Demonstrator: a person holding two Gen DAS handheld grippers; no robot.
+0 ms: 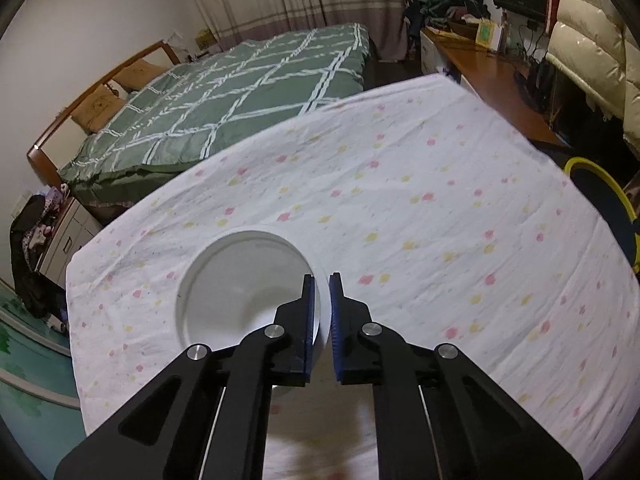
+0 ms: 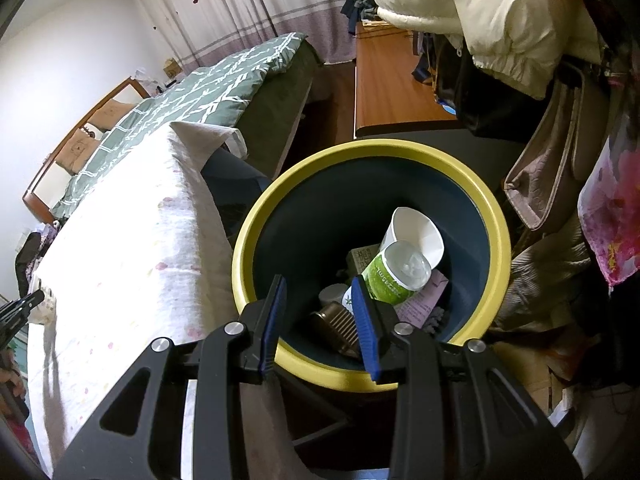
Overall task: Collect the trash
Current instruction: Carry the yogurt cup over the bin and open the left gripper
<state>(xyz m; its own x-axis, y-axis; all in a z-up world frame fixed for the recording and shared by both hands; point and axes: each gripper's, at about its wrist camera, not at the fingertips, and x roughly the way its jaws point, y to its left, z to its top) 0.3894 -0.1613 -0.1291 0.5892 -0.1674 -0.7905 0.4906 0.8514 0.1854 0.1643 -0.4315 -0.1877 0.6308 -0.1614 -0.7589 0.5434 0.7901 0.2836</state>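
One white paper bowl [image 1: 248, 292] is sitting on the table [image 1: 440, 220], and the left hand-held gripper [image 1: 321, 320] is pinching its near right rim, one pad inside the wall and one outside, the jaws nearly together on the thin edge. The bowl is looking empty and very light, and its wall is probably soft enough to buckle, so a gentle hold on the rolled rim seems the safest place to grip. The flowered cloth under it is lying slightly wrinkled.

Over at the right, the right hand-held gripper [image 2: 320, 320] is hovering wide open and holding nothing above the yellow-rimmed bin [image 2: 496, 216], which is standing just beside the table. Inside the bin, a ribbed tin [image 2: 334, 326], a green-labelled cup [image 2: 394, 274], a white paper cup [image 2: 416, 232] and a pink sheet [image 2: 428, 300] are lying piled together. Beyond, a bed [image 1: 240, 92] is filling the far room.
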